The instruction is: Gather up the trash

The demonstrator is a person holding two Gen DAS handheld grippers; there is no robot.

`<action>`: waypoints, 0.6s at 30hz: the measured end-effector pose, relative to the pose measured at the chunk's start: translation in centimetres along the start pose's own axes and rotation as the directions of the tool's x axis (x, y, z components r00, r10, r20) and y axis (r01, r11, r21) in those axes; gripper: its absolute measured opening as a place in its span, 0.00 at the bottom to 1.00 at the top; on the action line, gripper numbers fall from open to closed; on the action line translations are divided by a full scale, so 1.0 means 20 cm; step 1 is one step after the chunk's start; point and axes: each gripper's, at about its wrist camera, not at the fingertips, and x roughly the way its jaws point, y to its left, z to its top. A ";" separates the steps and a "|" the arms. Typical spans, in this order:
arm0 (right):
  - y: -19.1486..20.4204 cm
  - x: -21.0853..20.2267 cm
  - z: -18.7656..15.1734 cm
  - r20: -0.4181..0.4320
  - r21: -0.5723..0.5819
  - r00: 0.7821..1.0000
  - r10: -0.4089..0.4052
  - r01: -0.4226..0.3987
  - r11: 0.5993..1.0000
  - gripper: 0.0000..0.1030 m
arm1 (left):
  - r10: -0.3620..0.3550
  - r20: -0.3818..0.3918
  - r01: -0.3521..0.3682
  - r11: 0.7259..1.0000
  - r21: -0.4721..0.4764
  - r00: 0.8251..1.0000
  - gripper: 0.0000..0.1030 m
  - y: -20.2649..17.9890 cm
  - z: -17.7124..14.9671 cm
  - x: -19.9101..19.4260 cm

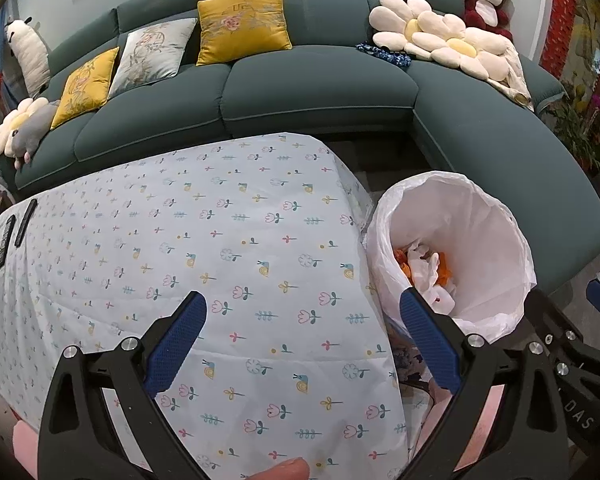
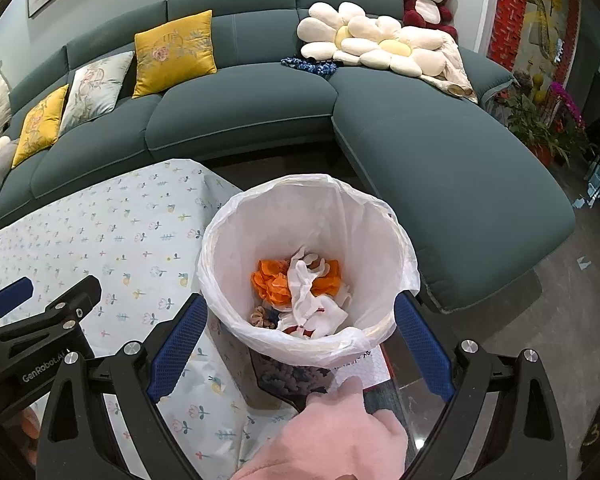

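Note:
A bin lined with a white plastic bag (image 2: 384, 236) (image 1: 496, 240) stands on the floor at the table's right end. Crumpled orange and white trash (image 2: 300, 284) (image 1: 428, 272) lies at its bottom. My right gripper (image 2: 300, 324) hovers open above the bin's near rim, nothing between its blue pads (image 2: 420, 344). My left gripper (image 1: 304, 320) is open over the table's right part, empty; its right pad (image 1: 428, 336) overlaps the bin's near edge. The left gripper also shows at the left of the right wrist view (image 2: 40, 312).
The table wears a white flower-print cloth (image 1: 220, 240) (image 2: 120, 240); two dark remotes (image 1: 16, 228) lie at its far left. A teal corner sofa (image 1: 320, 80) with cushions and plush toys curves behind and to the right of the bin. A hand (image 2: 340, 432) shows at the bottom.

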 end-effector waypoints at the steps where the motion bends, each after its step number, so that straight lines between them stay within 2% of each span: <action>1: 0.00 0.00 0.00 0.000 0.001 1.000 -0.002 0.002 1.000 0.88 | -0.001 0.000 0.001 1.000 0.003 1.000 0.90 0.00 0.00 0.00; 18: -0.02 0.01 -0.01 -0.004 0.007 1.000 -0.011 0.011 1.000 0.88 | 0.012 -0.003 -0.012 1.000 0.015 1.000 0.90 -0.03 -0.01 0.00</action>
